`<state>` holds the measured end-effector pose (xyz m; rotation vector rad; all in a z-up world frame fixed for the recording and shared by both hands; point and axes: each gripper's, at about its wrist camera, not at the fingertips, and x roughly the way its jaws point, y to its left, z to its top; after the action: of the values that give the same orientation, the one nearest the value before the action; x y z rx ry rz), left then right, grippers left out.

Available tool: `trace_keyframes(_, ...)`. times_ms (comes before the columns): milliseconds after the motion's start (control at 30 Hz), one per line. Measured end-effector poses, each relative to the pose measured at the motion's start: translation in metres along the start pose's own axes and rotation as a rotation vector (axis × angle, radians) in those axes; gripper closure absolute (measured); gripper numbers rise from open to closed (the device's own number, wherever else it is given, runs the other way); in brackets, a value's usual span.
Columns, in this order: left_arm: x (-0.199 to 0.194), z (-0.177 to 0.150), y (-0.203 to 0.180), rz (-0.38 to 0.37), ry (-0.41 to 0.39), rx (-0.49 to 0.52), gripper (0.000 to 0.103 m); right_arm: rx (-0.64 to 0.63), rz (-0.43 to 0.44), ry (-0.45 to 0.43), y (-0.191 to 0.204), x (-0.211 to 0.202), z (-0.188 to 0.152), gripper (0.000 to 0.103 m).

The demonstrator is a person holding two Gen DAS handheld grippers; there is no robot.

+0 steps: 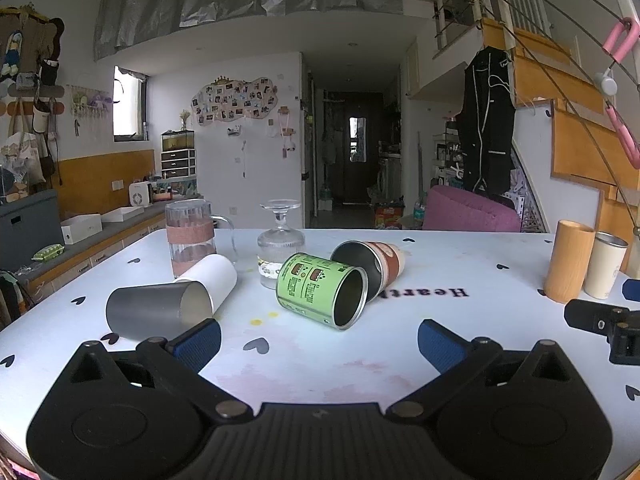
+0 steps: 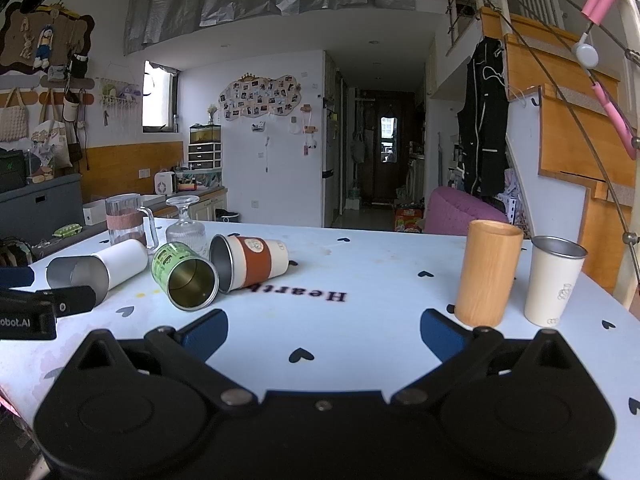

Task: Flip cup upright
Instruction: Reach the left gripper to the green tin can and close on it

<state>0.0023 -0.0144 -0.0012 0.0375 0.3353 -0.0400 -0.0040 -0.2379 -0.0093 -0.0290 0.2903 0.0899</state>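
Note:
Several cups lie on their sides on the white heart-print table (image 1: 320, 360): a green tin cup (image 1: 322, 290) (image 2: 185, 276), a brown-banded cup (image 1: 370, 266) (image 2: 248, 262), a grey cup (image 1: 158, 312) (image 2: 78, 278) and a white cup (image 1: 212, 278) (image 2: 122, 258). A stemmed glass (image 1: 280, 240) (image 2: 186, 226) stands upside down. My left gripper (image 1: 319, 340) is open and empty, just in front of the green cup. My right gripper (image 2: 324, 330) is open and empty, right of the fallen cups.
A glass mug (image 1: 191, 236) (image 2: 126, 220) with a pink band stands at the back left. A wooden cup (image 2: 488, 276) (image 1: 568, 266) and a cream steel cup (image 2: 554, 280) (image 1: 604, 264) stand upright at the right. The table's right edge (image 2: 624, 312) is close to them.

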Motion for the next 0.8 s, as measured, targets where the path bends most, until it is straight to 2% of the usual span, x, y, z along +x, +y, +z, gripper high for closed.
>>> trace_keyframes(100, 0.003, 0.002, 0.002, -0.016, 0.006, -0.023, 0.0, 0.001, 0.0, -0.004, -0.001, 0.003, -0.006, 0.0)
trace_keyframes(233, 0.015, 0.008, 0.004, -0.099, 0.046, -0.114, 0.0, 0.002, 0.0, -0.003, -0.003, -0.003, -0.001, 0.0)
trace_keyframes(433, 0.034, 0.018, 0.01, -0.112, 0.053, -0.246, 0.0, 0.016, -0.004, -0.002, -0.007, -0.008, -0.001, 0.0)
trace_keyframes(600, 0.063, 0.032, 0.024, -0.162, 0.066, -0.457, 0.001, 0.028, -0.005, 0.002, -0.01, -0.008, -0.002, 0.0)
trace_keyframes(667, 0.077, 0.037, 0.031, -0.17, 0.063, -0.547, 0.005, 0.034, -0.006, 0.003, -0.011, -0.009, -0.003, 0.0)
trace_keyframes(800, 0.111, 0.046, 0.042, -0.181, 0.122, -0.691, 0.011, 0.04, -0.007, 0.001, -0.013, -0.008, -0.003, 0.0)
